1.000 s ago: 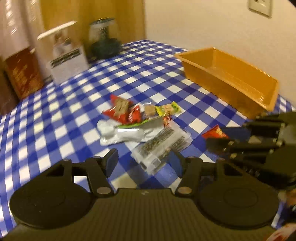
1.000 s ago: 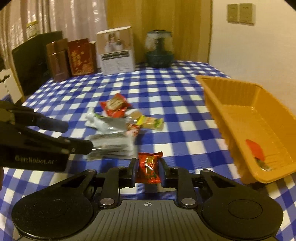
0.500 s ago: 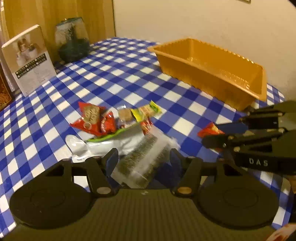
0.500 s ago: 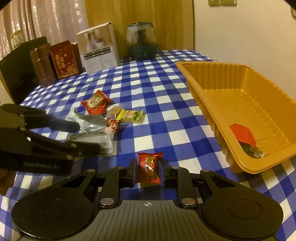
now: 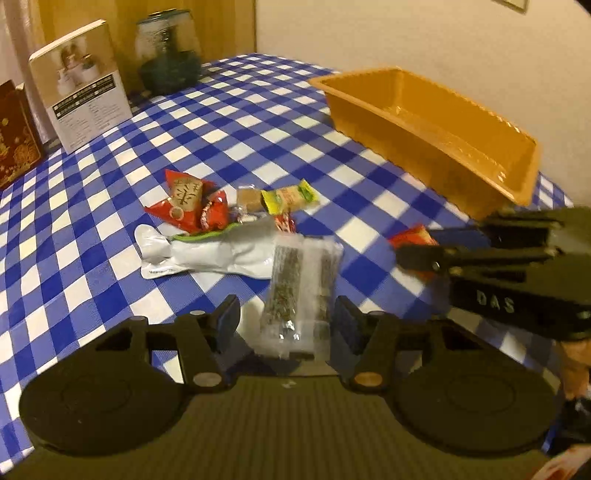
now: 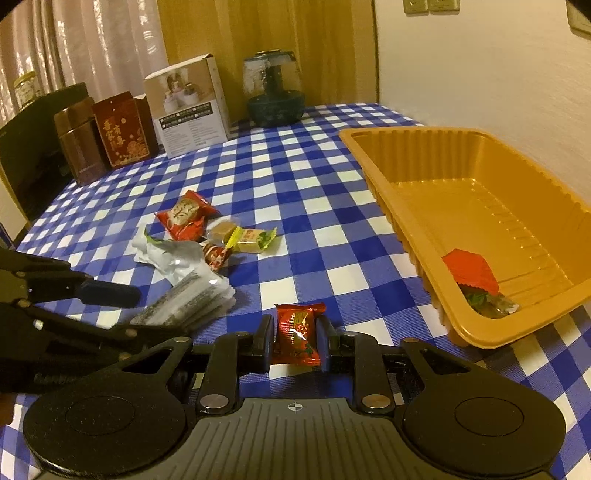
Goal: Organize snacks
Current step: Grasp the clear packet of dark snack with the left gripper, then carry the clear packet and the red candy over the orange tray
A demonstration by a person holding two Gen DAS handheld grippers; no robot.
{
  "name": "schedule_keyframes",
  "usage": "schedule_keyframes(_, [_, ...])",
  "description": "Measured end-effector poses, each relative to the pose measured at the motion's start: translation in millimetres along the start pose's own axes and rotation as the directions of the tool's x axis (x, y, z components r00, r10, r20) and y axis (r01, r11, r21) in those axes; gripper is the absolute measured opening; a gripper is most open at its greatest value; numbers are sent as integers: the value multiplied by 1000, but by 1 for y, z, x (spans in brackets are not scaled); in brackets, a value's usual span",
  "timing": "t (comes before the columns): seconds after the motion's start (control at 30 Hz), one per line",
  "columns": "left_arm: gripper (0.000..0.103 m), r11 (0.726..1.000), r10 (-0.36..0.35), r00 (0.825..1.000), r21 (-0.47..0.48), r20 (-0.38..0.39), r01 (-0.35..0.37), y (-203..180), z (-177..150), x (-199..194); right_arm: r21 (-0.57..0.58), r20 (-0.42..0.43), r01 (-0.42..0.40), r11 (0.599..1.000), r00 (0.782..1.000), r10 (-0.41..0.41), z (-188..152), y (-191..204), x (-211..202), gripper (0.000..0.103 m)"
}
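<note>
Blue-and-white checked cloth covers my desk (image 6: 303, 177), with a ribbed orange plastic tray (image 6: 391, 184) at the right holding one red wrapper (image 6: 471, 271). My right tool (image 6: 295, 338) is pinching a glossy red candy packet (image 6: 297, 332) just above the cloth. My left tool (image 5: 286, 323) is spread around a clear crinkly seaweed pack (image 5: 299, 291) beside the loose snack pile (image 5: 221, 214).

A home dining corner, by the look of it.
Ahead of the right gripper (image 6: 295, 345), a blue-checked tabletop (image 6: 295, 177); beyond it gift boxes (image 6: 122, 129), a glass jar (image 6: 273, 88), sheer curtains (image 6: 92, 40), wood panelling and wall switches (image 6: 430, 4).
</note>
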State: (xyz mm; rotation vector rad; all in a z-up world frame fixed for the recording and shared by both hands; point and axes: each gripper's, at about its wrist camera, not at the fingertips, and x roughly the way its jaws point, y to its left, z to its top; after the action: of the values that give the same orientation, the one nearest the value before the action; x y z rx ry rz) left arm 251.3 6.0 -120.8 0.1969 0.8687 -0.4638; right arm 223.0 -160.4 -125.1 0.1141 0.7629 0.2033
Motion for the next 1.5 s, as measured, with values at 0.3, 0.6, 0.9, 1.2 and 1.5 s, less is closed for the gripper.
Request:
schedule_keyframes(0.3, [47,1000,-16,1000,11,2,16,-4,3,9,15,-3,-2,1000,1000,2,1,0,1,25])
schedule_keyframes(0.6, [37,999,-34,999,-27,-17,34,-7,3,10,16,1,-1,1000,1000,1,1,0,-2,25])
schedule_keyframes(0.9, [36,995,-18,1000,-100,-13,17,-17,-2,-3,5,17,-12,1000,1000,12,2,-2,-10,25])
schedule_keyframes(1.2, [36,983,38,998,-180,40,-31,-20,0,-26,-10,49,-29,1000,998,30,5,-1,-28,24])
schedule_keyframes(1.5, [36,965,106,990,-249,94,-79,-32,-10,-61,-45,87,-51,998,995,55,6,-3,-51,24])
